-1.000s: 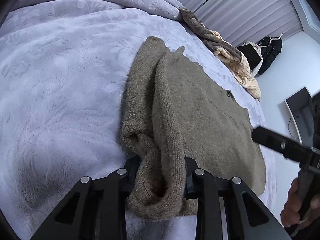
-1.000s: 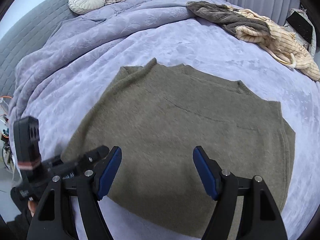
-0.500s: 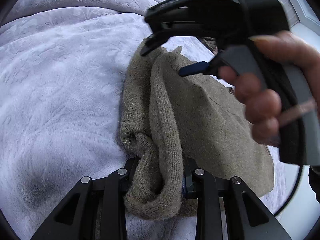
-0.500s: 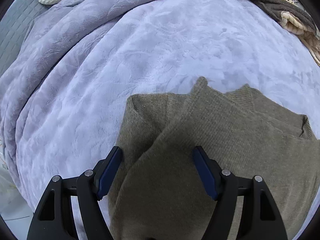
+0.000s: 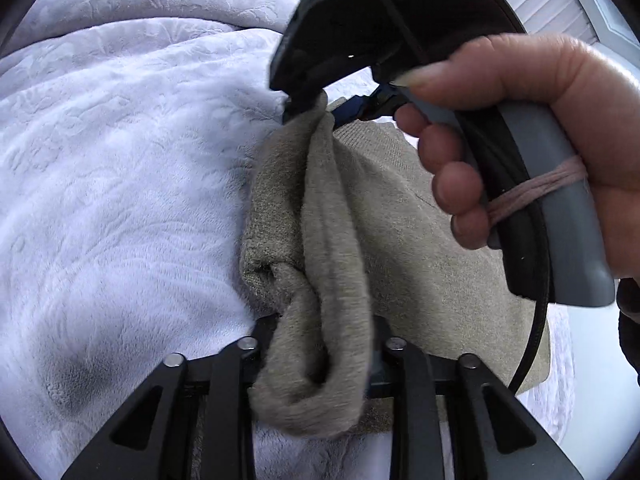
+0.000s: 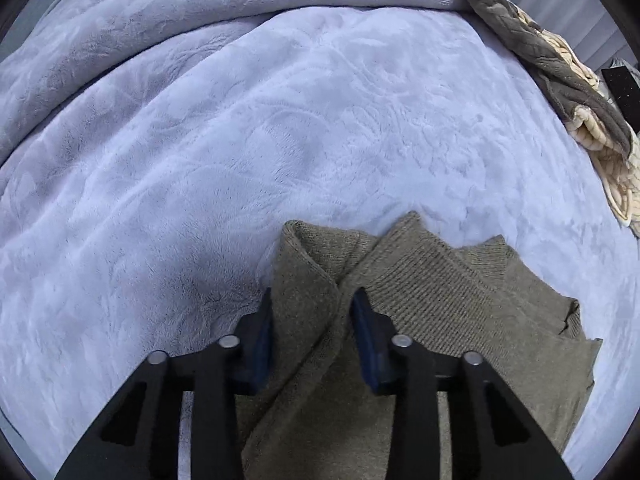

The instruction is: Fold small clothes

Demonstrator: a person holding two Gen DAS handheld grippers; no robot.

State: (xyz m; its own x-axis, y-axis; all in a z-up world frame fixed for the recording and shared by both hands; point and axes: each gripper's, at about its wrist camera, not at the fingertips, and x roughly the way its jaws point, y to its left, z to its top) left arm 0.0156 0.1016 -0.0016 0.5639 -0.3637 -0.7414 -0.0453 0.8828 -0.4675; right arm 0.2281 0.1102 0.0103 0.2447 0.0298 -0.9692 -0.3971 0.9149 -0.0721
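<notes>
A: On the lilac bedspread, item one: olive knit sweater, lying from centre toward five o'clock in the left wrist view, its left edge folded over into a thick roll.

B: Item two, left gripper?

A: At six o'clock, jaws closing, pads already pressed on the near end of that roll; fabric bulges out between them.

B: Item three, right gripper?

A: Jaws closing, blue pads on either side of the folded edge near the sweater's top corner. From the left camera it sits at twelve o'clock, pinching the roll's far end, with a person's hand around its grey handle at two o'clock.

B: Other stock?

A: Grey and cream garments, heaped at two o'clock in the right wrist view, well apart from the sweater.
</notes>
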